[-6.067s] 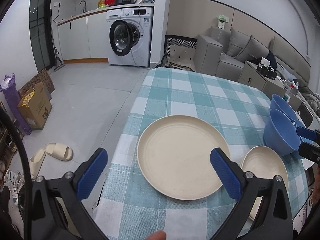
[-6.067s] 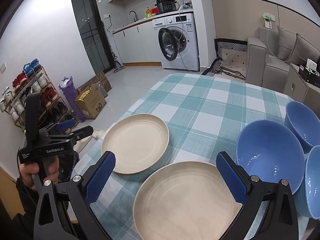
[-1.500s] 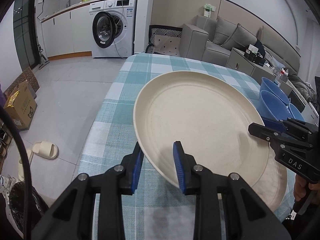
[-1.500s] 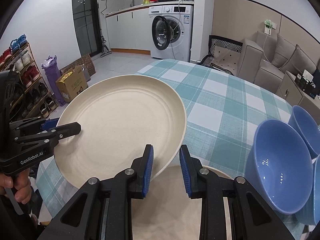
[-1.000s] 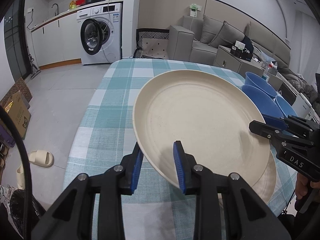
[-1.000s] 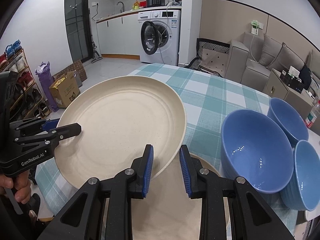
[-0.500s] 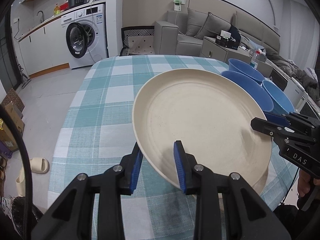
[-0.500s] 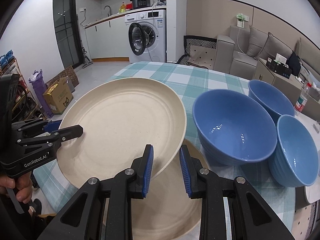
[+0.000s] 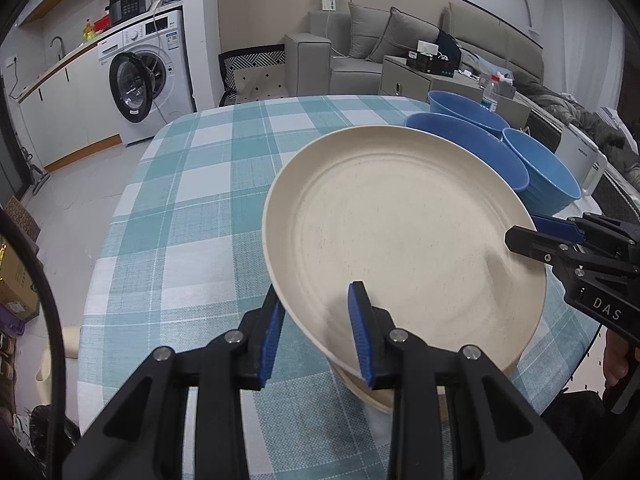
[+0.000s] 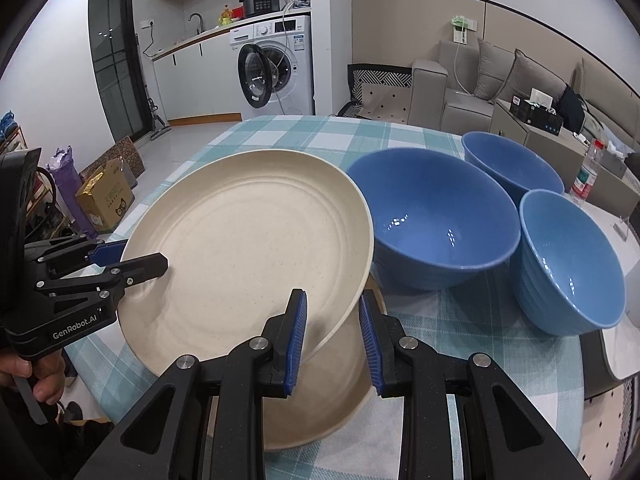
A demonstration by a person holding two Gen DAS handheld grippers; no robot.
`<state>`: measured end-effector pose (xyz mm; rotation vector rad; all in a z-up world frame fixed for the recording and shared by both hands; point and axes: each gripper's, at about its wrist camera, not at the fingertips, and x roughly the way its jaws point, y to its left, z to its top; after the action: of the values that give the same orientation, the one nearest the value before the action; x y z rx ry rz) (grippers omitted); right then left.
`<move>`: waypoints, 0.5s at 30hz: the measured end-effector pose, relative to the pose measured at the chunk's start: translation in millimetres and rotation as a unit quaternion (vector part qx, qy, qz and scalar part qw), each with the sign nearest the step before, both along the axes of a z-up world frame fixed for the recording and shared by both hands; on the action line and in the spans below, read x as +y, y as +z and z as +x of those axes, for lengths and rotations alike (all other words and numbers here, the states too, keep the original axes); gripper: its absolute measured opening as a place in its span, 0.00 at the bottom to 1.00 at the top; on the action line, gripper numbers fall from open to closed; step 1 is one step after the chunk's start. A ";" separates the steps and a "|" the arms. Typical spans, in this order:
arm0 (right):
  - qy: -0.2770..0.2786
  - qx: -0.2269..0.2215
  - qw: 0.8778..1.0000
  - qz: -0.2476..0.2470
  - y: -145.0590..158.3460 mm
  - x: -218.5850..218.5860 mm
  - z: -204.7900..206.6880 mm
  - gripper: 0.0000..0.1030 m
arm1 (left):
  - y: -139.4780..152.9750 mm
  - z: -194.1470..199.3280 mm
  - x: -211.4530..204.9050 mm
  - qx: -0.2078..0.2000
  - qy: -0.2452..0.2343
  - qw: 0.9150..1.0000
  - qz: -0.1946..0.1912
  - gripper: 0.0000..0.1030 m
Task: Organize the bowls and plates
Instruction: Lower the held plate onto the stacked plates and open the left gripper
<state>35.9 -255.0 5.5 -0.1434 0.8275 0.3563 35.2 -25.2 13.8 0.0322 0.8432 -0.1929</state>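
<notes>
1. The left gripper (image 9: 316, 332) was clamped on the near-left rim of the upper cream plate (image 9: 400, 240), which hung tilted just above the second cream plate (image 10: 320, 412) on the checked tablecloth (image 9: 192, 208).
2. The right gripper (image 10: 332, 336) pinched the same plate's opposite rim, so both shared the load.
3. To finish this step well, I judged both hands should level the plate, centre it over the lower one, sink together, and release only once the rims nest.
4. Drifting rightward risked knocking the nearest blue bowl (image 10: 436, 216), which sat just beside the plate's edge.
5. Count: two cream plates, three blue bowls, two grippers.
</notes>
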 end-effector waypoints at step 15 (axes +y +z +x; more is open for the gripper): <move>0.001 0.004 1.000 -0.011 -11.7 -5.3 -14.8 0.27 | -6.3 -6.2 -11.8 0.008 -0.015 1.000 0.025 0.30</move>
<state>21.1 -260.3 -6.2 -0.1631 0.8385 0.3496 29.0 -37.0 7.5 0.0905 0.8645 -0.1999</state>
